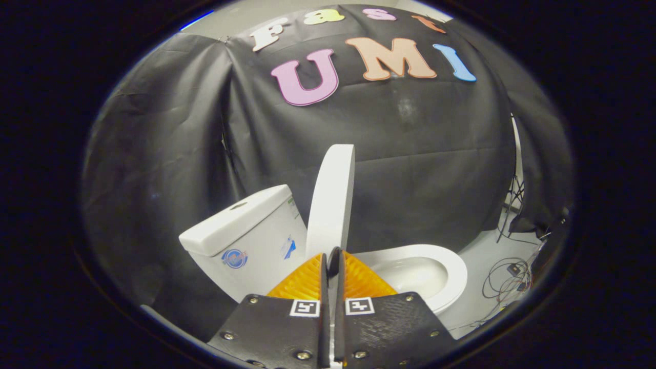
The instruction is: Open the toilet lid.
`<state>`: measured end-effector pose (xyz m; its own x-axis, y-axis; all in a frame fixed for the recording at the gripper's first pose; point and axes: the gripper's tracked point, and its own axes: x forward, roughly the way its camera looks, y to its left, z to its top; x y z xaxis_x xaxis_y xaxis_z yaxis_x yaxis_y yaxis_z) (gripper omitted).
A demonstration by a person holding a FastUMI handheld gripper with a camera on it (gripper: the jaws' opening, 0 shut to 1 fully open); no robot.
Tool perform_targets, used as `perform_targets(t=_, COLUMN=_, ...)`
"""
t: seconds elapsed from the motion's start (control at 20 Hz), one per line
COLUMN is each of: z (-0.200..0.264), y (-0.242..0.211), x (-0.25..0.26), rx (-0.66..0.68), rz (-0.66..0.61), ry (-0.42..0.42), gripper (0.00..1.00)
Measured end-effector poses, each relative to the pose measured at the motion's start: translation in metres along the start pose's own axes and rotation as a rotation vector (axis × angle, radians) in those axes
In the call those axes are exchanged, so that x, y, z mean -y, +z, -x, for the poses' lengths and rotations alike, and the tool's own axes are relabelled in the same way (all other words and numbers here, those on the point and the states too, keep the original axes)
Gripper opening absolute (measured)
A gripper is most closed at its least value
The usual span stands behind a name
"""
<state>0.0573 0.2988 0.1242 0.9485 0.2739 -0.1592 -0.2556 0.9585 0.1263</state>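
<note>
A white toilet stands in front of the black cloth wall. Its lid is raised almost upright and seen nearly edge-on, between the tank and the open seat and bowl. My gripper is shut, fingers pressed together with only a thin slit between them. The tips sit right at the lid's lower end, on its bowl side; I cannot tell whether they touch it. Nothing is held between the fingers.
The black cloth wall closes in behind and beside the toilet. On the pale floor beyond the bowl lie loose cables and a small dark box. More cables hang by the cloth's edge.
</note>
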Motion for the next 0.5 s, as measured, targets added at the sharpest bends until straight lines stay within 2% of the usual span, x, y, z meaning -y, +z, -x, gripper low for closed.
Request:
perform_targets(t=0.3, z=0.0, y=0.001, x=-0.022, rx=0.022, rz=0.044, ry=0.008, gripper=0.04)
perform_targets(t=0.5, z=-0.002, y=0.002, x=-0.035, rx=0.051, rz=0.016, ry=0.022, gripper=0.04)
